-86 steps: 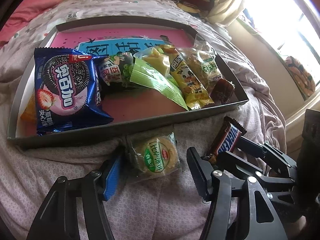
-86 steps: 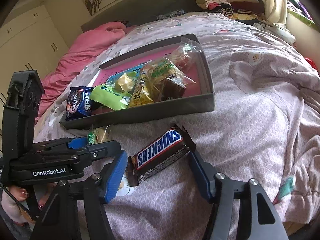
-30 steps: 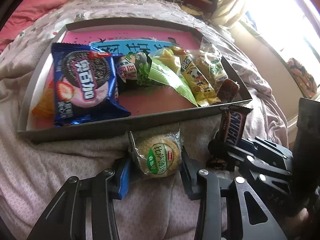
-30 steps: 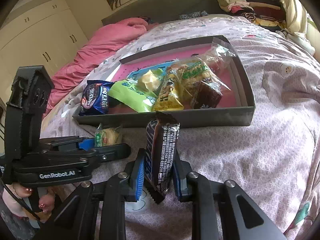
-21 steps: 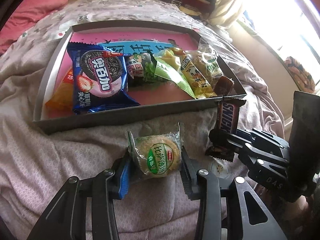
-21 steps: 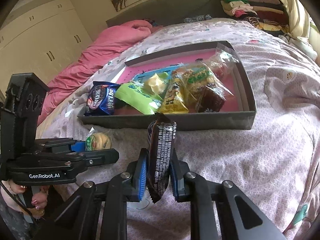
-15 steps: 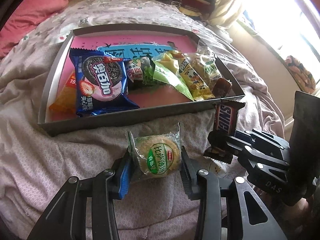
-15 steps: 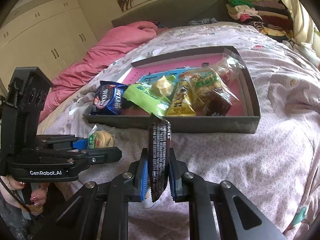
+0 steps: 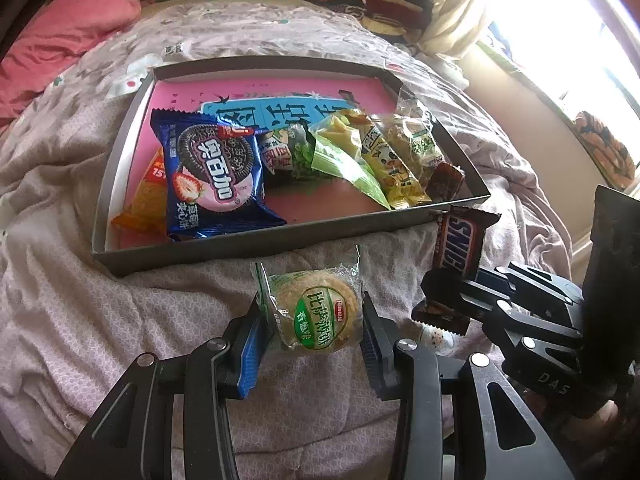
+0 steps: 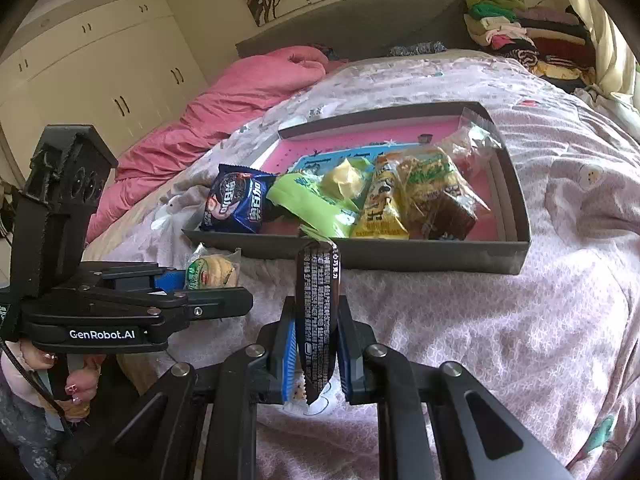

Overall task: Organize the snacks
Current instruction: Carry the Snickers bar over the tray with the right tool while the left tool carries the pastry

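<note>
Two snacks lifted clear of bedspread [image 9: 100, 320] at lower centre of frame: round cookie packet [image 9: 316, 312] pinched by left gripper [image 9: 312, 336], Snickers bar [image 10: 318, 320] clamped edge-on in right gripper [image 10: 316, 352]; next, carry over near wall of tray [image 9: 256, 240], release into bare pink floor.

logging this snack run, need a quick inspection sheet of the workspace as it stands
surface: quilt on a bed, rumpled.
job's things: tray holding several snack packs; round cake and Snickers both outside the tray.
clutter: nothing seen.
grippers: left gripper shut on round cake; right gripper shut on Snickers, bar upright.
cables: thin black one by the left hand.
surroundings: pink duvet, wardrobe, folded clothes, window.
</note>
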### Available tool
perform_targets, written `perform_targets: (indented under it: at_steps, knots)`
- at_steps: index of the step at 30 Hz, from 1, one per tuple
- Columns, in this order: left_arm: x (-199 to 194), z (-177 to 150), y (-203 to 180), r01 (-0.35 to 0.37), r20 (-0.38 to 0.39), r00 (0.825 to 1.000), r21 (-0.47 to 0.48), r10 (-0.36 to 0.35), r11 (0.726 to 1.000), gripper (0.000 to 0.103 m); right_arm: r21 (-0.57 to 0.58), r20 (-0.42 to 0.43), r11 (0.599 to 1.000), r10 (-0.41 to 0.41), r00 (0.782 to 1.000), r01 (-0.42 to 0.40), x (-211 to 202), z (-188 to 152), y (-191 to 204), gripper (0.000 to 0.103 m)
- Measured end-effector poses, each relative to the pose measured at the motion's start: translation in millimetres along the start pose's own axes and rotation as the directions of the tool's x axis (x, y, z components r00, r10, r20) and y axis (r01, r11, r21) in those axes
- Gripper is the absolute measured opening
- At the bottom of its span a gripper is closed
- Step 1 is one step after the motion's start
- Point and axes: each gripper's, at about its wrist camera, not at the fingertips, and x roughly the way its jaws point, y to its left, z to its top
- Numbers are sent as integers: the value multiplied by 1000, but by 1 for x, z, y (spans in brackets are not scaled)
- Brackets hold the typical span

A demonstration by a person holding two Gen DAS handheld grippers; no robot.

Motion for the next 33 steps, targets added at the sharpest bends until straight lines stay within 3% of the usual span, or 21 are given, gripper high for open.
perform_targets:
  at_steps: [23, 33]
  knots:
    - [-32, 7, -3, -31, 71, 997, 5, 31, 999, 44, 22, 83, 999, 43, 996, -45, -25, 6, -4, 18]
    - [-51, 17, 12, -48, 127, 990, -36, 53, 998, 44, 45, 133, 998, 31, 991, -37, -36, 12, -13, 18]
